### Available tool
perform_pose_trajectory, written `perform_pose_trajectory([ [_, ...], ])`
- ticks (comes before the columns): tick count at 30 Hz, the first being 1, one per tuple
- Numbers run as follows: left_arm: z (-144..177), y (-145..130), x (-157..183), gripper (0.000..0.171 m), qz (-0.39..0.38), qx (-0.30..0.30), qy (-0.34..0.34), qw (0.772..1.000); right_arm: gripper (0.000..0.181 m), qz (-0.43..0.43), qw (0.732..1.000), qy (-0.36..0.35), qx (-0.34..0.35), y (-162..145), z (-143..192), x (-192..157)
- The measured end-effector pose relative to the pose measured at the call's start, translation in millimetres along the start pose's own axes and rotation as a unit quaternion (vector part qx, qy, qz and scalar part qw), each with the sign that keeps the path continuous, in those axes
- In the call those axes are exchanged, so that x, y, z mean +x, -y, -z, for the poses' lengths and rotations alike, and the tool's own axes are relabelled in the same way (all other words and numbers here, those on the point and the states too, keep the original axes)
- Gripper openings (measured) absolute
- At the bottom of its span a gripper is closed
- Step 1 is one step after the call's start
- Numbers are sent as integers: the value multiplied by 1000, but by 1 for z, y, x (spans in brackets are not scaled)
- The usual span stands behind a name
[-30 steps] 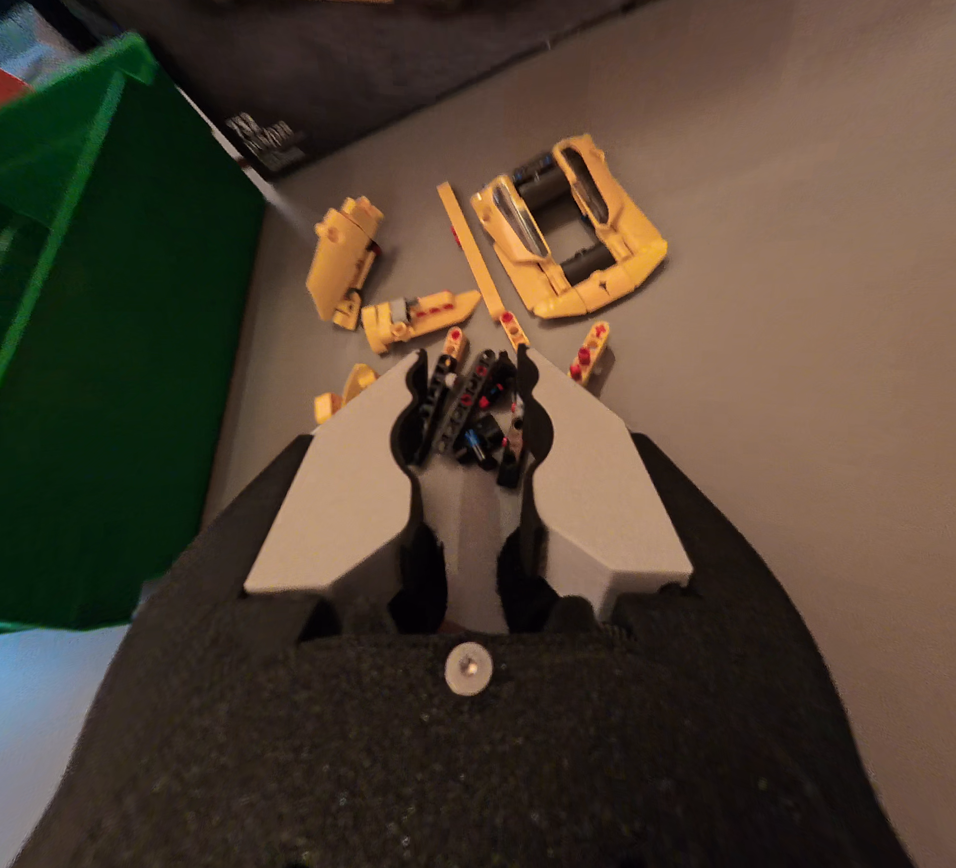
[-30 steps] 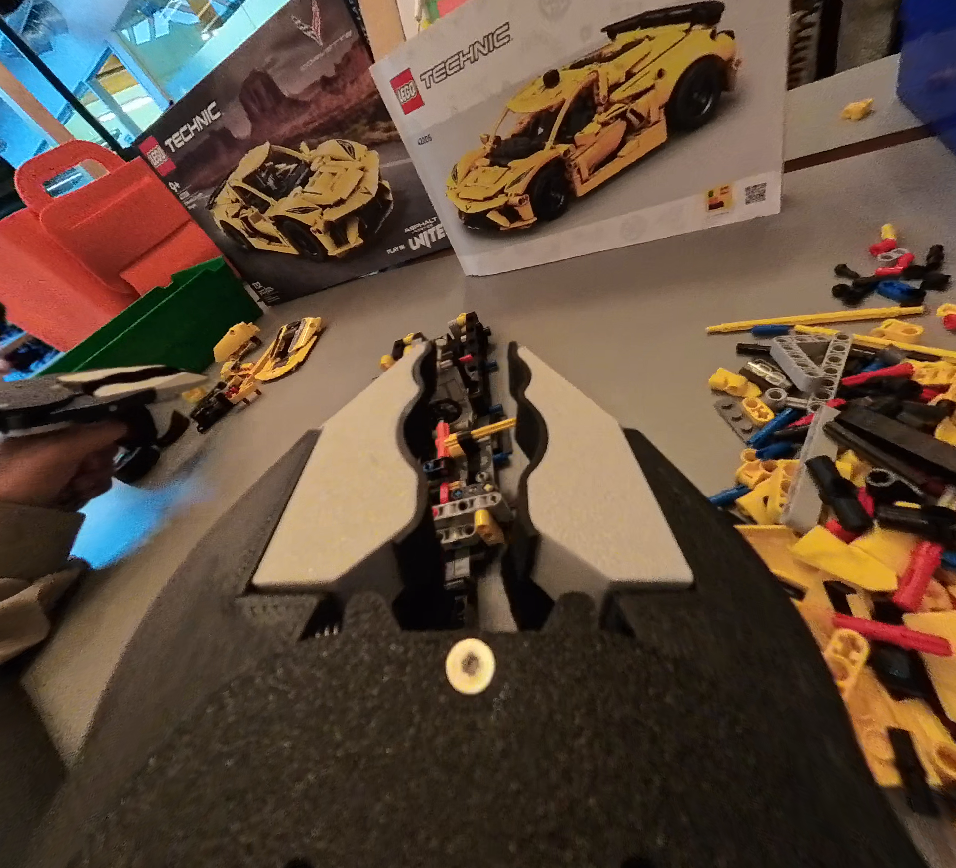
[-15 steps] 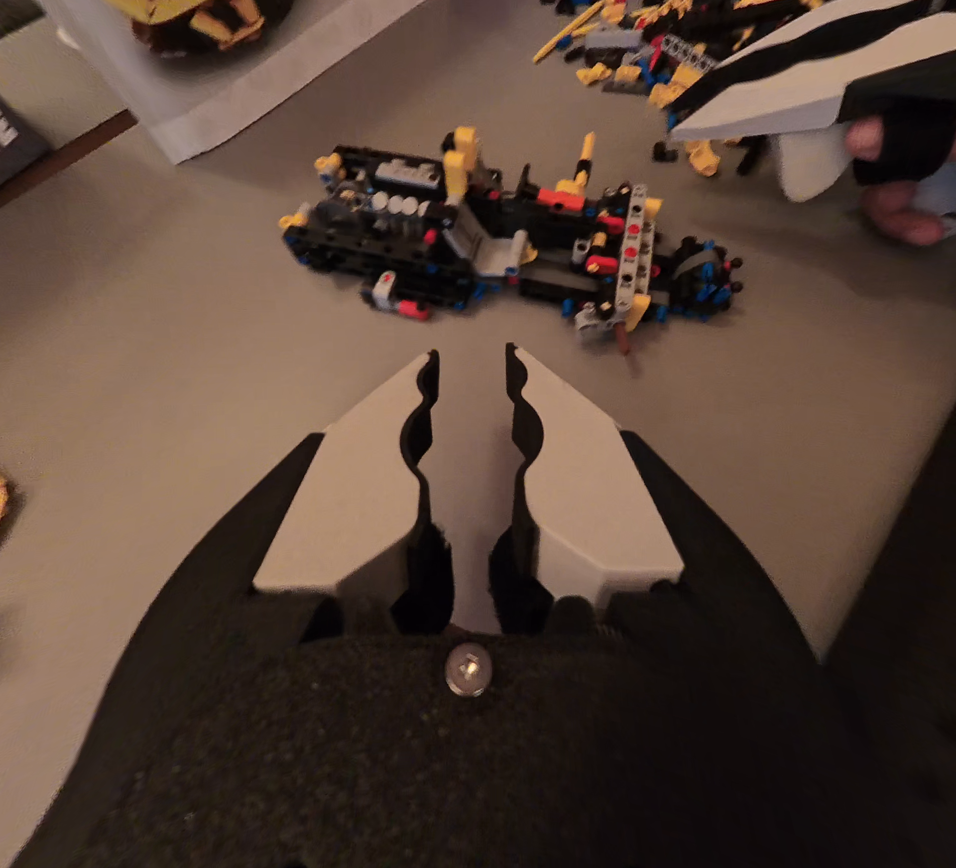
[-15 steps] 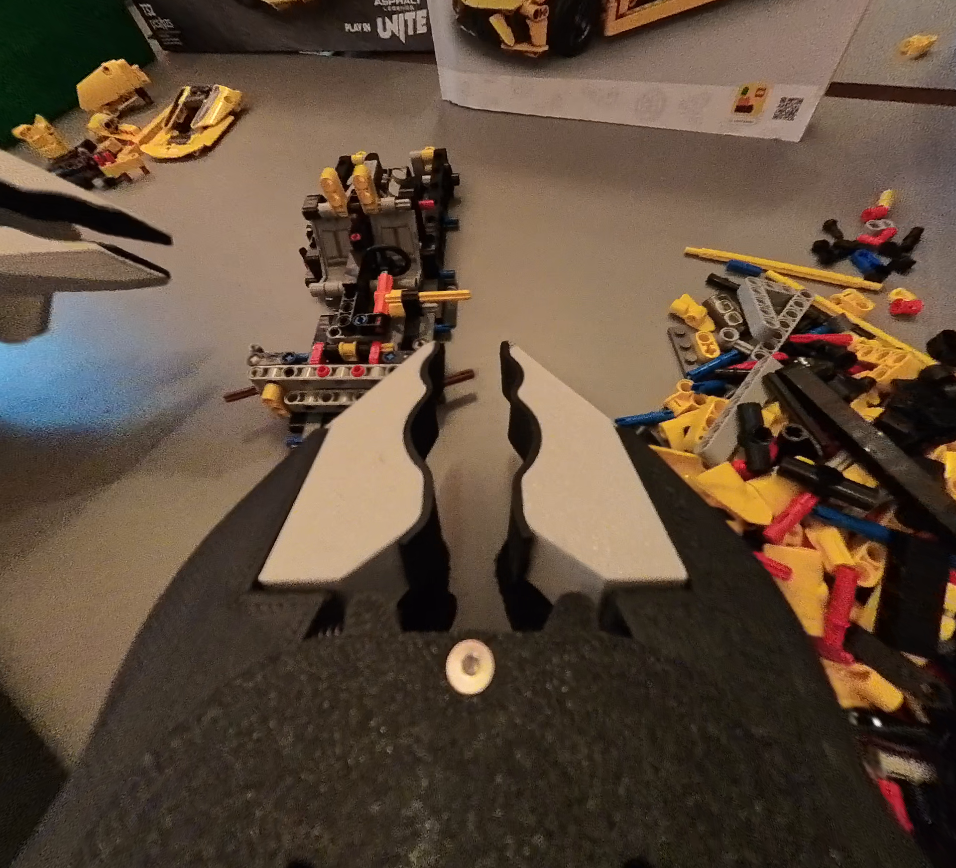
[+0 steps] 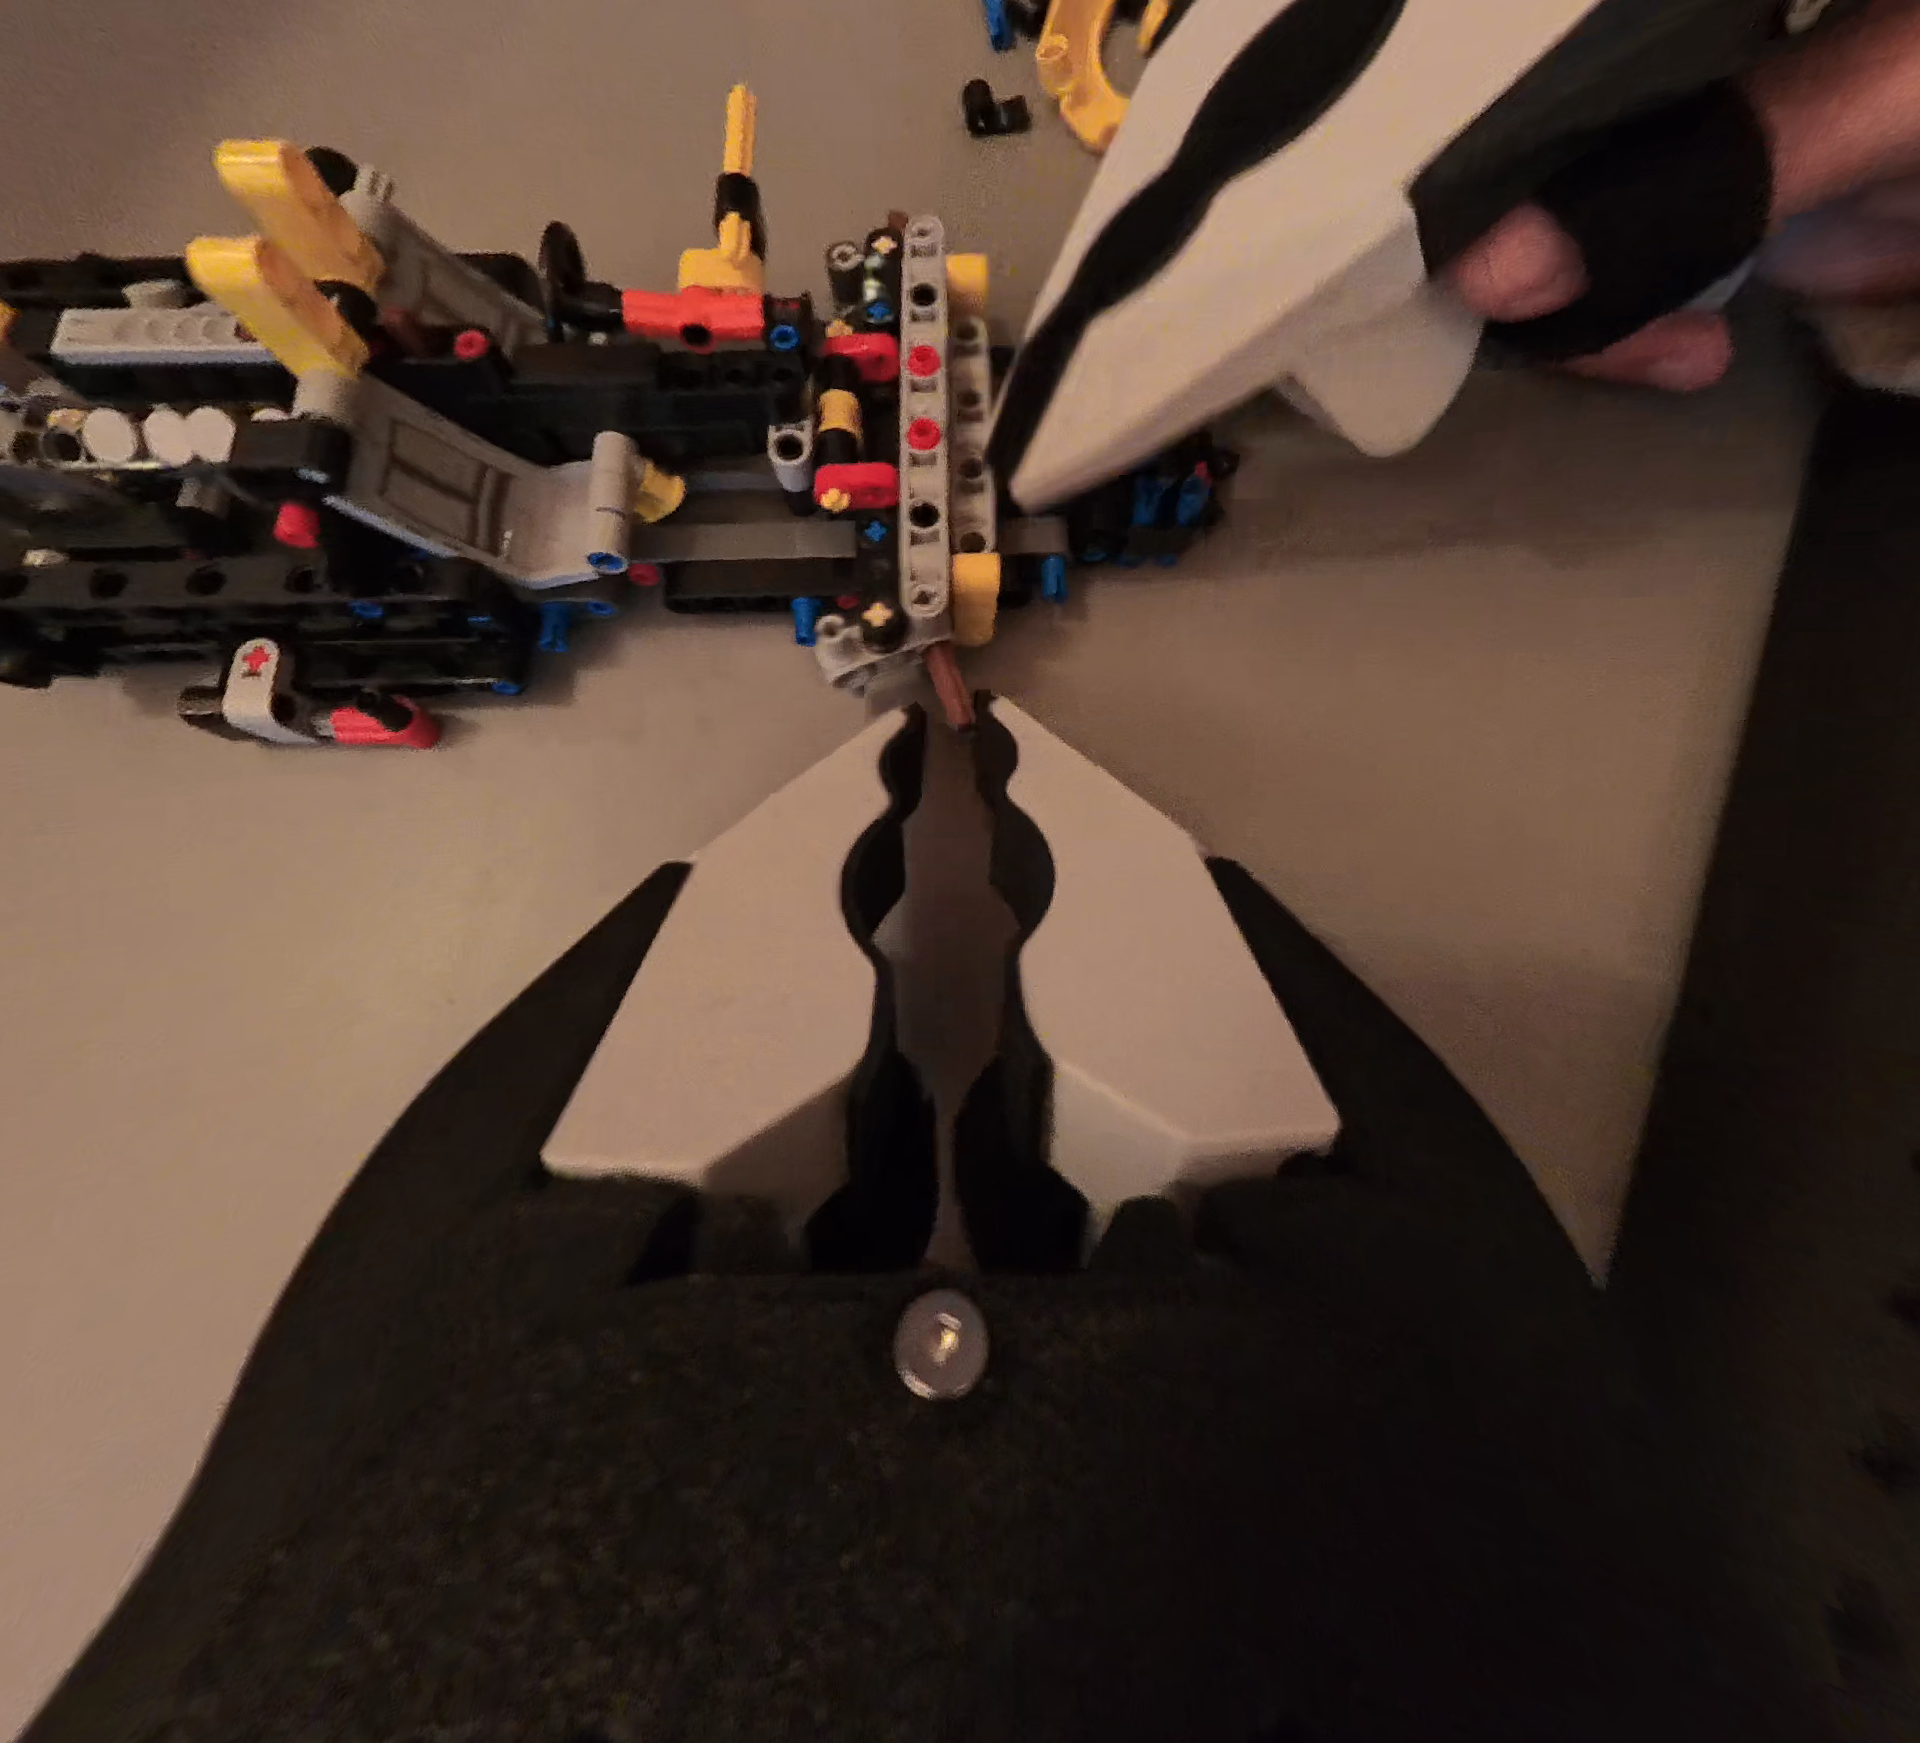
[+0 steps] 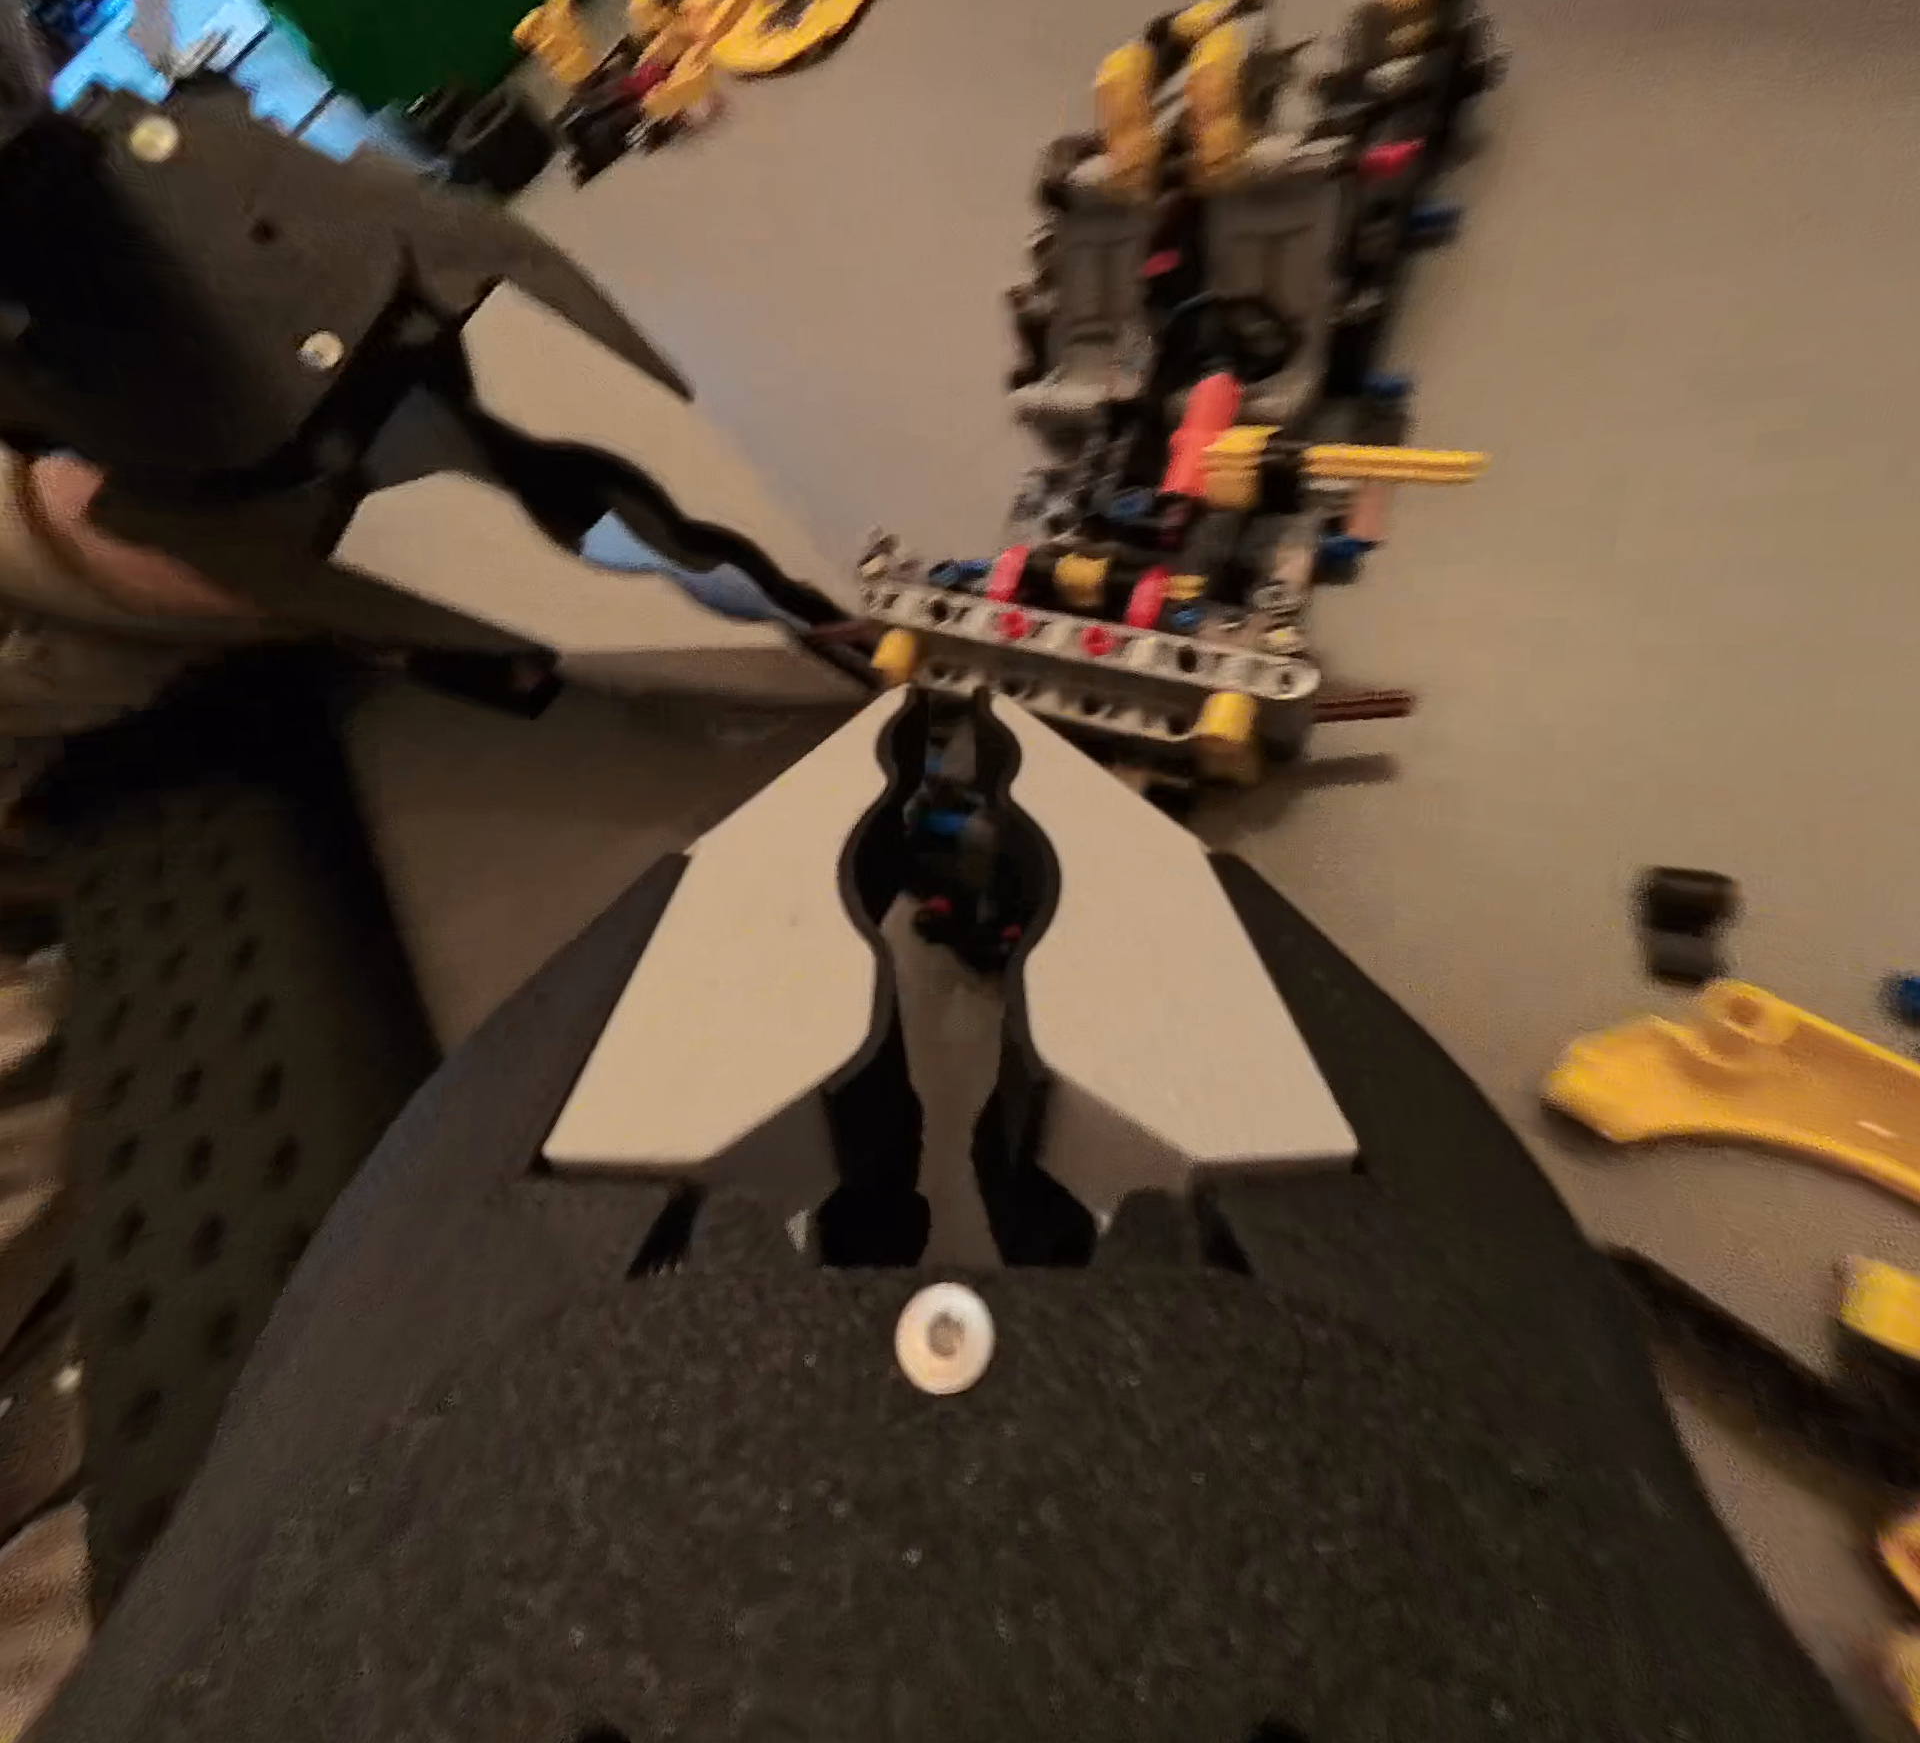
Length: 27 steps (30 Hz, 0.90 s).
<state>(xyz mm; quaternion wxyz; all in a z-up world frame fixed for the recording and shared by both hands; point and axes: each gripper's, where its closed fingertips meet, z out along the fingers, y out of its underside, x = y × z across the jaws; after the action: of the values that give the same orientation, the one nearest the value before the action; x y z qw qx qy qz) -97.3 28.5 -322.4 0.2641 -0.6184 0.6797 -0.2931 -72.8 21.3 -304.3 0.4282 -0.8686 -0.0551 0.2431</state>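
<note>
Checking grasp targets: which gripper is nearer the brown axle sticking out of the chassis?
Left. The left gripper has its fingertips around the brown axle tip. The right gripper sits at the chassis end beside the grey beam, farther along from that axle.

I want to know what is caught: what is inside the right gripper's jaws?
Between the right gripper fingers sits the black end of the brick chassis, with blue and red pins. The fingers cover its sides, so actual contact is hidden.
</note>
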Motion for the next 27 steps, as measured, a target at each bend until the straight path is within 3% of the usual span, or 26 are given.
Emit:
perform_pose_trajectory([
  [2,2,-2,-10,4,-36,-8,22,999,12,23,1000,2,-13,-2,-3,-5],
  [4,5,-5,-16,4,-76,-8,30,997,13,41,999,1,21,8,1,-7],
  [9,34,-29,-6,3,-116,-19,-51,992,26,36,995,-6,98,30,14,2],
  [14,59,-52,-11,4,-94,-19,-99,991,28,106,993,31,40,14,6,-15],
  [16,73,-44,-23,15,-87,-6,-84,993,28,128,991,37,28,12,5,-20],
  [19,91,0,-33,19,-107,76,-70,989,18,233,972,-13,5,16,7,-9],
  [22,73,27,-9,19,-153,104,-124,975,13,274,962,-7,-15,20,1,-6],
  [27,15,30,2,26,-224,47,-118,966,6,272,961,21,-38,12,-6,-10],
])
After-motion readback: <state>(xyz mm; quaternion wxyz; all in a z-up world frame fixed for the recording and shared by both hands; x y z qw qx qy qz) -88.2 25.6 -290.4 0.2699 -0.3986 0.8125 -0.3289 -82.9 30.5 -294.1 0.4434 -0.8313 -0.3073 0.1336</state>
